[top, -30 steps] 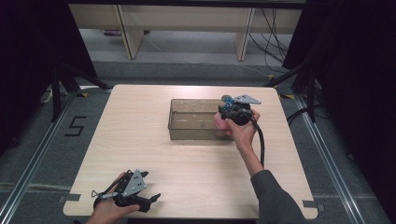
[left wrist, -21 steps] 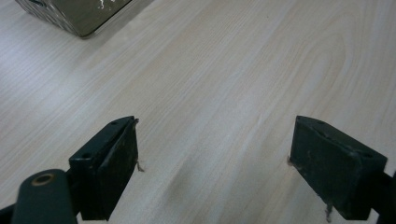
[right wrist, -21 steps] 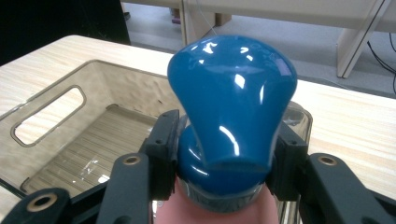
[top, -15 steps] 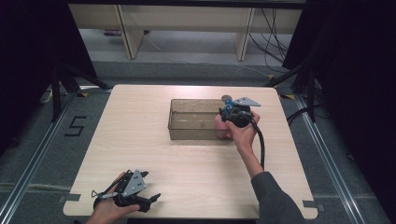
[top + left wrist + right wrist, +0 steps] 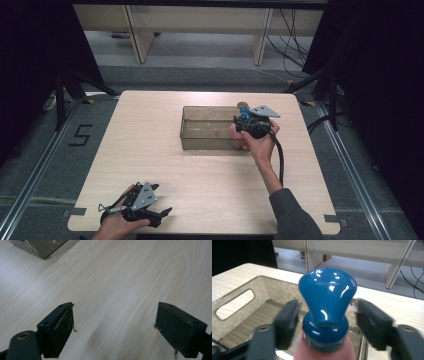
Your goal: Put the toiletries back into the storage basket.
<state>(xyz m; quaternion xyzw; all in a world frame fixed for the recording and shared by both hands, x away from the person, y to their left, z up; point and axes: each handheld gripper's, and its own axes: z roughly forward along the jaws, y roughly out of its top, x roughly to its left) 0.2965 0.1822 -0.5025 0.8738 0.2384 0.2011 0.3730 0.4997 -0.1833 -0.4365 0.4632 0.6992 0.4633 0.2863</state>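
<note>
Over the bin (image 5: 242, 287), the right claw (image 5: 325, 315) (just opened) flanks the upright bottle (image 5: 325, 312), blue cap up.

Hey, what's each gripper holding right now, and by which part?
Nothing: the right gripper has just opened, straddling the blue-capped bottle untouched; the left gripper is open.

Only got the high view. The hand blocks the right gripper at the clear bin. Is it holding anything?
Observer: The right gripper has just been opening its jaws. A blue-capped bottle stands between them, with a gap on each side.
Operator: Where's the bottle?
Observer: Cap up, over the inside of the clear bin; its base is out of frame.
Operator: Left gripper?
Observer: The left gripper is open, with bare table between its jaws.
</note>
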